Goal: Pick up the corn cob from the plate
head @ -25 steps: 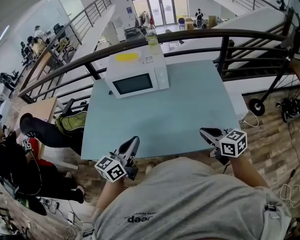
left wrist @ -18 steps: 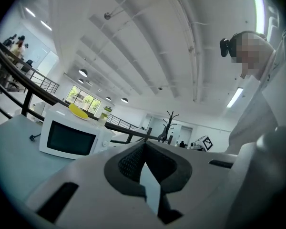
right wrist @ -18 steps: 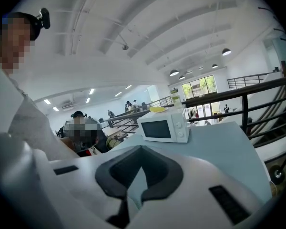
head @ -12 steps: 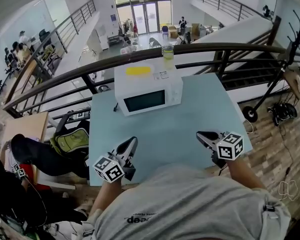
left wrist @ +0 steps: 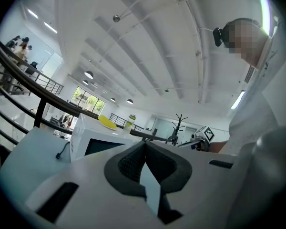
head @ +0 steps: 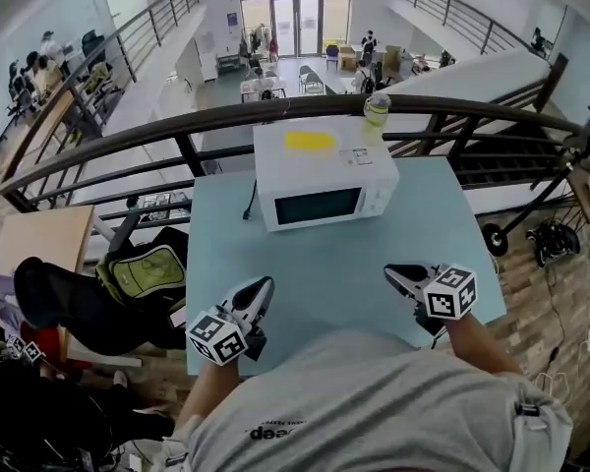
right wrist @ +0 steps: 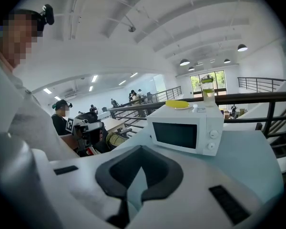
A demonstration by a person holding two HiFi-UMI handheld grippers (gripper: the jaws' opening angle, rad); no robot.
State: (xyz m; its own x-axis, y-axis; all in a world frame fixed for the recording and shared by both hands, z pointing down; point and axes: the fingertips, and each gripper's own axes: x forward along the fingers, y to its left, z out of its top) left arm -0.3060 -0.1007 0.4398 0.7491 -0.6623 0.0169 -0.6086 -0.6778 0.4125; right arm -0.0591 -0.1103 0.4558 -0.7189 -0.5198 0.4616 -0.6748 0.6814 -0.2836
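Above the blue table (head: 354,254), left tongs (head: 262,288) and right tongs (head: 393,272), both pressed together, empty; microwave label (head: 357,155) unreadable.

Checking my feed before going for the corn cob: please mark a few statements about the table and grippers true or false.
1. The microwave door is closed. True.
2. The left gripper holds a corn cob. False: its jaws are shut on nothing.
3. A yellow plate lies on top of the microwave. True.
4. The right gripper touches the microwave. False: it is near the table's front edge, well apart from the microwave.
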